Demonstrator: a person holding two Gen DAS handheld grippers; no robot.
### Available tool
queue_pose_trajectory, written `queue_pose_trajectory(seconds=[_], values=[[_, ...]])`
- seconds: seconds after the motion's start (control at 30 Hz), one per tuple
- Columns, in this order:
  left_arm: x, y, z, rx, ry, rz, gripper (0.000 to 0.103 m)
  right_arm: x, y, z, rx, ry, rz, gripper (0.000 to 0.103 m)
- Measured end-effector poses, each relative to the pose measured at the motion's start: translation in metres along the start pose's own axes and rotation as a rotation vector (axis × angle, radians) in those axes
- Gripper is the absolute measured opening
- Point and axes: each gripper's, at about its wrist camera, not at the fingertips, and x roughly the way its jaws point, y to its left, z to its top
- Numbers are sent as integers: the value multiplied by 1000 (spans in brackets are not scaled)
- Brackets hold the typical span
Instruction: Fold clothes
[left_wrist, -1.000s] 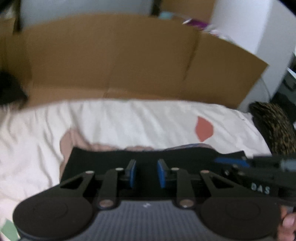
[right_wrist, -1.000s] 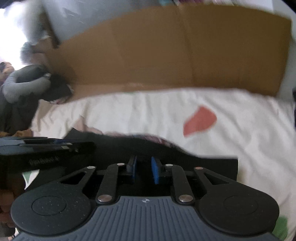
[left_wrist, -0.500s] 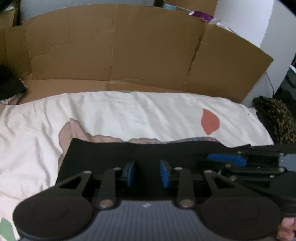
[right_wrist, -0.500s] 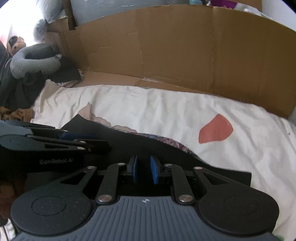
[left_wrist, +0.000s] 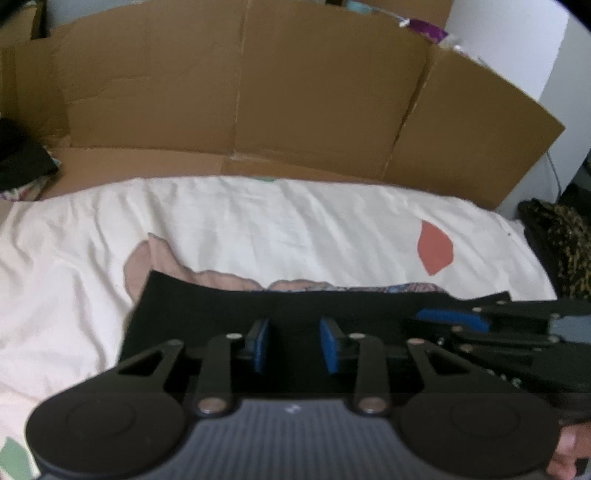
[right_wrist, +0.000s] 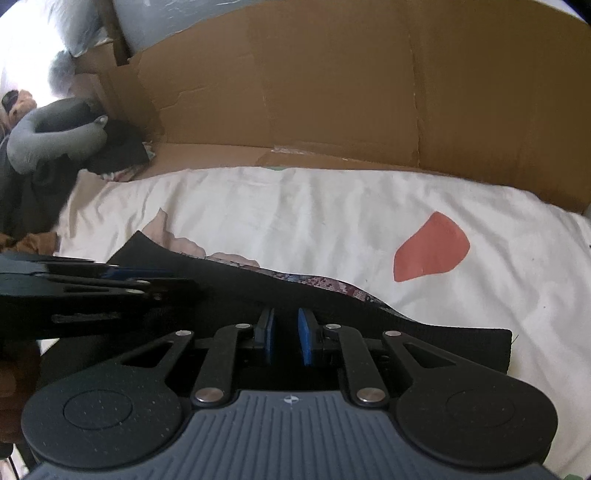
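A black garment (left_wrist: 221, 302) (right_wrist: 221, 284) is spread over a white sheet (left_wrist: 258, 221) (right_wrist: 295, 206), and a patterned layer (right_wrist: 332, 286) shows along its far edge. My left gripper (left_wrist: 291, 343) sits on the garment's left half. Its jaws are closing with black cloth between the blue pads (left_wrist: 260, 345). My right gripper (right_wrist: 286, 338) sits on the right half. Its jaws are narrower and also closing on black cloth. Each gripper shows side-on in the other's view, the right gripper (left_wrist: 454, 319) and the left gripper (right_wrist: 122, 275). The garment's edges ride slightly above the sheet.
A cardboard wall (left_wrist: 314, 92) (right_wrist: 351, 92) stands along the sheet's far side. The sheet carries a red patch (left_wrist: 436, 247) (right_wrist: 432, 247). A grey neck pillow (right_wrist: 48, 136) and dark clothes lie at the left. Leopard-print fabric (left_wrist: 565, 240) lies off the sheet's right end.
Both views have sharpened after earlier blur. The right gripper has dropped a little and its pads stand closer together. The left pads widened briefly, then narrowed. The garment stays between both grippers.
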Motion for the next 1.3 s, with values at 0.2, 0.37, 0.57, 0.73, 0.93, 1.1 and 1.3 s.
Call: queue_pose_trajectory(seconds=[0.2,0.37,0.57,0.73,0.93,1.1,1.3], values=[[-34,-1,-9,52,-19,-48,30,-28,11,4,-16,-60,-7,22],[-52,-17,-22,75,-30,-70,30,-53,24,-12,-76,-64,32,25],[-39,-35,-38,159,26,-68,32,-54,39,-39,-193,-15,-3,41],[-17,-34,-46,174,67,-59,31,-39,32,-46,-205,23,-7,39],[-11,-36,-50,174,86,-36,30,-24,30,-48,-143,68,-40,35],[-25,-33,-50,148,66,-44,30,-32,26,-46,-101,55,-19,36],[-60,-18,-59,98,31,-55,32,-62,34,-51,-135,-8,7,38]])
